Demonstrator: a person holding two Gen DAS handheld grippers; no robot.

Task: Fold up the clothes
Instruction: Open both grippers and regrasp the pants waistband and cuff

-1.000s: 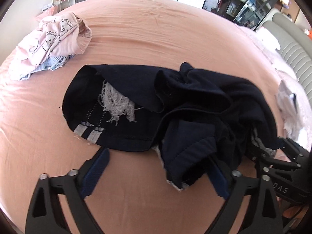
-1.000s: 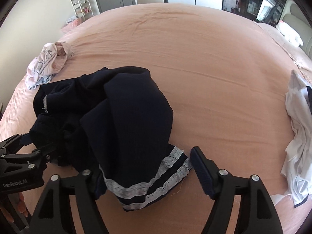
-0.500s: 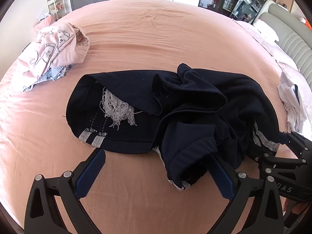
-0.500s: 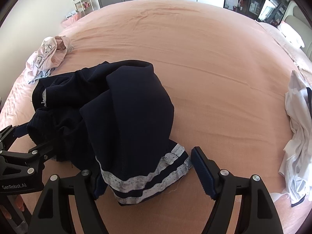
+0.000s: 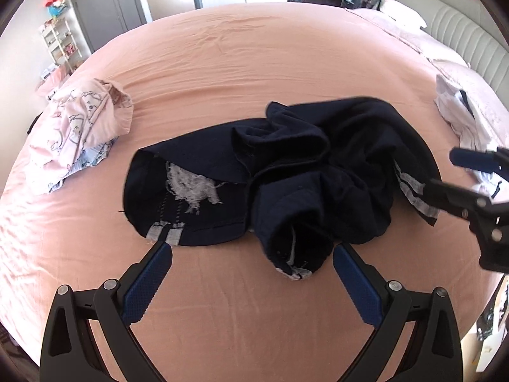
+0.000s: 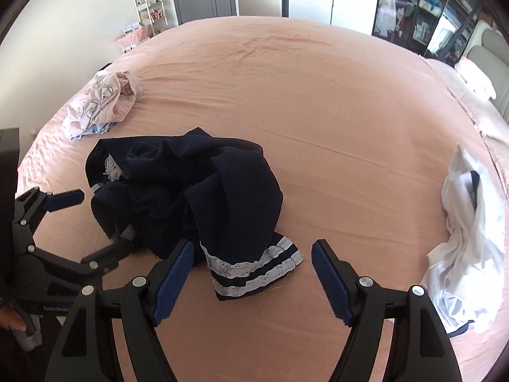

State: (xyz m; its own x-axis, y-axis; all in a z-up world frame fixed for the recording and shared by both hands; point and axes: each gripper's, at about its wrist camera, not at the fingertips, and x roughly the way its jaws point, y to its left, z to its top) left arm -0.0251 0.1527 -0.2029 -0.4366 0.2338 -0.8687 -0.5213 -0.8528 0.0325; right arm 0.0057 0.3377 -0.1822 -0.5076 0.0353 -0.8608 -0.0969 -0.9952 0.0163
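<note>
A dark navy garment (image 5: 286,172) (image 6: 197,191) with white striped trim lies crumpled in the middle of the peach bed sheet (image 5: 254,63). White frayed threads (image 5: 194,187) show on its left part. My left gripper (image 5: 253,251) hangs open just above the garment's near edge, nothing between its blue pads. My right gripper (image 6: 253,246) is open too, straddling the striped hem (image 6: 254,267) from above without touching it. Each gripper appears at the side of the other's view.
A pink printed garment (image 5: 79,127) (image 6: 105,102) lies crumpled at the far left of the bed. A white garment (image 6: 464,232) is bunched at the right edge. Pillows (image 6: 477,79) and a padded headboard (image 5: 470,41) are at the far right. Wardrobes and shelves stand beyond the bed.
Both grippers have risen and drawn back from the navy garment, so it looks smaller and farther. The left gripper has rolled somewhat. The garment itself lies as before.
</note>
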